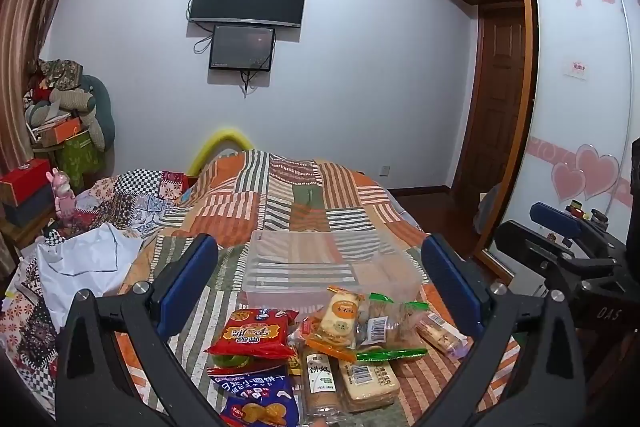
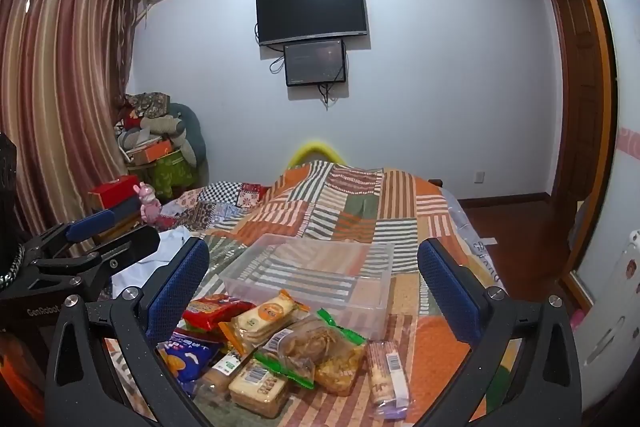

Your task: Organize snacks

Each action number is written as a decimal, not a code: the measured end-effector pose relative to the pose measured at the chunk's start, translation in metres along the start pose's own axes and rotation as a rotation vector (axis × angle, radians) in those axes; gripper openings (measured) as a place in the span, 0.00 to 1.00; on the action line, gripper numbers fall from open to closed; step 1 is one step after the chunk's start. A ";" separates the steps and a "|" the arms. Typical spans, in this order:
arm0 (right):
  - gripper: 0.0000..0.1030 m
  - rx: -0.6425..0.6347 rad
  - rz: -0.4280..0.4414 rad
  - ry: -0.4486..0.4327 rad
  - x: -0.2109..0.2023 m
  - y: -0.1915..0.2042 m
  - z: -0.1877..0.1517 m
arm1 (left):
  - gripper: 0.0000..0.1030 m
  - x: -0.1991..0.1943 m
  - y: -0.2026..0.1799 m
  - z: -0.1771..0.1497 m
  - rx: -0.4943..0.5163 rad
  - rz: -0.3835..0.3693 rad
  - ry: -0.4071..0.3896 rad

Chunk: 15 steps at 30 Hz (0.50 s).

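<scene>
Patchwork bedding point(image 1: 280, 203) carries a clear plastic bin point(image 1: 320, 267); snack packets point(image 1: 320, 347) are heaped just before it. Left gripper point(image 1: 320, 279) and right gripper point(image 2: 312, 279) are held above the heap — jaws spread wide, nothing gripped.

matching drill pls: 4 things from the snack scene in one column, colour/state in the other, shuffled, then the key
Things:
1. clear plastic bin
2. red snack bag
3. blue cracker bag
4. left tongs

States:
A. open, holding nothing
B. lying on the quilt at the pile's near left end
C. empty, behind the snack pile
D. lying just beyond the blue bag, in front of the bin

Pairs: 1-C, 2-D, 3-B, 4-A
</scene>
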State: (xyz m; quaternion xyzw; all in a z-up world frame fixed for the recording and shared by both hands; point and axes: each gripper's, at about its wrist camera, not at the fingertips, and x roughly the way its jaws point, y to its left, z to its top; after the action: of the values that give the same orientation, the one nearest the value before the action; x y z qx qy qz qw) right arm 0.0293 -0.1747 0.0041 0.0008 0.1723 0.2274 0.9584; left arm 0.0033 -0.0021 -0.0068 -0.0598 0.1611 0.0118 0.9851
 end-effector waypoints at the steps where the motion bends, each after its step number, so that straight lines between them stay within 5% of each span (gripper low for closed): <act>1: 1.00 0.000 0.001 -0.001 -0.001 0.000 -0.001 | 1.00 -0.001 -0.001 0.000 0.002 0.000 -0.002; 15: 1.00 0.015 0.003 0.007 0.001 0.002 -0.004 | 1.00 -0.005 -0.002 0.002 0.009 -0.004 -0.005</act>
State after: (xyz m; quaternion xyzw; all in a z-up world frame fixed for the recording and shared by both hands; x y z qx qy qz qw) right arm 0.0279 -0.1723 -0.0001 0.0075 0.1771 0.2278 0.9574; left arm -0.0003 -0.0039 -0.0031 -0.0557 0.1586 0.0093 0.9857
